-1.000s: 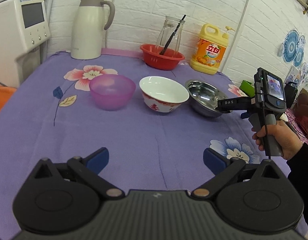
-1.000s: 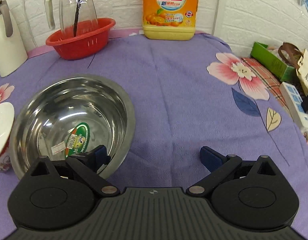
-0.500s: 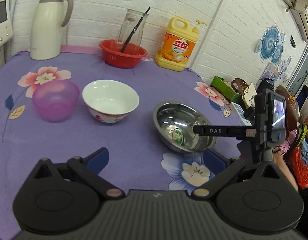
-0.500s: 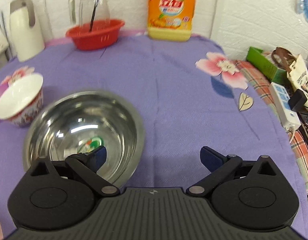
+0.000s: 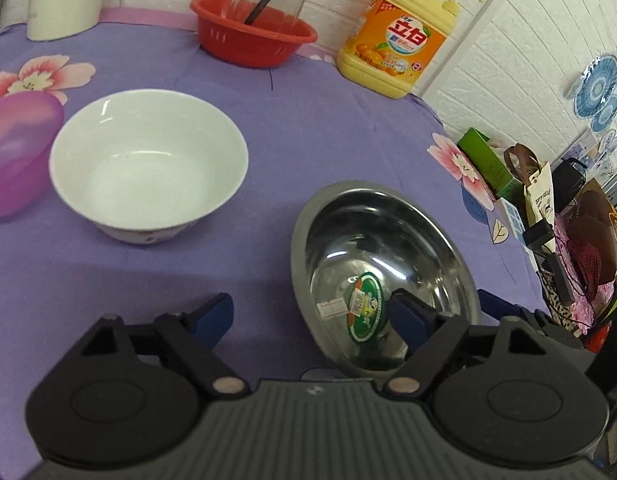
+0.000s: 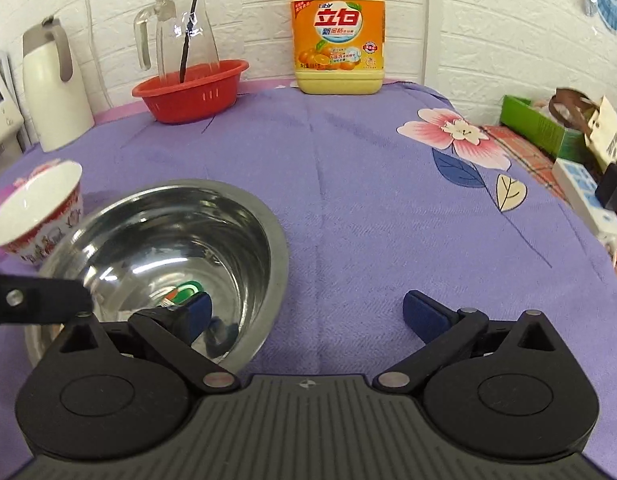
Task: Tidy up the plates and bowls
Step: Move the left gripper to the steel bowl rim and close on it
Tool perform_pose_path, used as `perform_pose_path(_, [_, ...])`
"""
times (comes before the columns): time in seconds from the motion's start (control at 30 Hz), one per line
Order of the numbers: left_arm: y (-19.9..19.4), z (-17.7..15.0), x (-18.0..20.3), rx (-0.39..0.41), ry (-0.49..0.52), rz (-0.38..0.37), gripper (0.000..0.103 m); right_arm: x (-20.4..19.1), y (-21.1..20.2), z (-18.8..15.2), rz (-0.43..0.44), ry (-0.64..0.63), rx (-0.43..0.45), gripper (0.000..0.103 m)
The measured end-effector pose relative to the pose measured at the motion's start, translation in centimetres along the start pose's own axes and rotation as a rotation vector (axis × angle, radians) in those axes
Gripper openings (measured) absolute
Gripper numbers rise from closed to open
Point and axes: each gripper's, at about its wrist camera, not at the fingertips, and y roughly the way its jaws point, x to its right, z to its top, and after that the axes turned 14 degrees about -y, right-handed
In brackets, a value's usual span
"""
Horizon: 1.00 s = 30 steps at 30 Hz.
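A steel bowl (image 5: pixel 382 248) with a green sticker inside sits on the purple floral cloth (image 5: pixel 328 132), tilted; it also shows in the right wrist view (image 6: pixel 168 240). My left gripper (image 5: pixel 312 316) is open, its right finger inside the bowl over the near rim. My right gripper (image 6: pixel 308 312) is open, its left finger inside the bowl, its right finger outside over the cloth. A white bowl (image 5: pixel 148 160) stands left of the steel bowl, also seen in the right wrist view (image 6: pixel 36 216). A translucent purple bowl (image 5: pixel 16 152) is further left.
At the back stand a red basket (image 6: pixel 192 88) holding a glass pitcher (image 6: pixel 180 28), a yellow detergent bottle (image 6: pixel 338 28) and a white thermos (image 6: pixel 52 92). Boxes, bags and a power strip (image 6: pixel 584 196) crowd the right table edge.
The left gripper moved forward and right to the steel bowl, its right finger now inside the rim. The right gripper stayed at the bowl; the bowl now sits tilted.
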Motion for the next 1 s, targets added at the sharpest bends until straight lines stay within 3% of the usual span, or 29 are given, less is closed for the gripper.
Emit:
perform_pose_path(0.2, [0.3,0.0,0.3,0.022,0.022,0.003,0.077,0.0,-0.1,0.1,0.007,0.016,-0.005,0.103])
perform_pose_path(0.27, [0.5,0.0,0.6,0.025,0.04,0.001,0.055,-0.5,-0.2,0.0,0.033,0.002,0.013,0.103])
perform_pose_path(0.37, [0.8,0.0,0.6,0.019,0.044,-0.013,0.03,-1.5,-0.6,0.1,0.06,-0.046,0.039,0.103])
perform_pose_path(0.43, [0.8,0.2,0.4,-0.017,0.016,-0.038,0.021,-2.1,-1.0,0.3,0.083,-0.063,0.042,0.103])
perform_pose_path(0.5, [0.3,0.0,-0.1,-0.045,-0.01,-0.055,0.02,-2.6,-1.4,0.3,0.118,-0.067,0.039,0.096])
perform_pose_path(0.6, [-1.2,-1.2,-0.4,-0.057,0.011,-0.049,0.02,-3.6,-2.9,0.0,0.139,-0.076,0.035,0.094])
perform_pose_path(1.0, [-9.5,-9.6,-0.8,-0.104,0.141,-0.065,0.02,-6.6,-12.3,-5.7,0.151,-0.082,0.051,0.101])
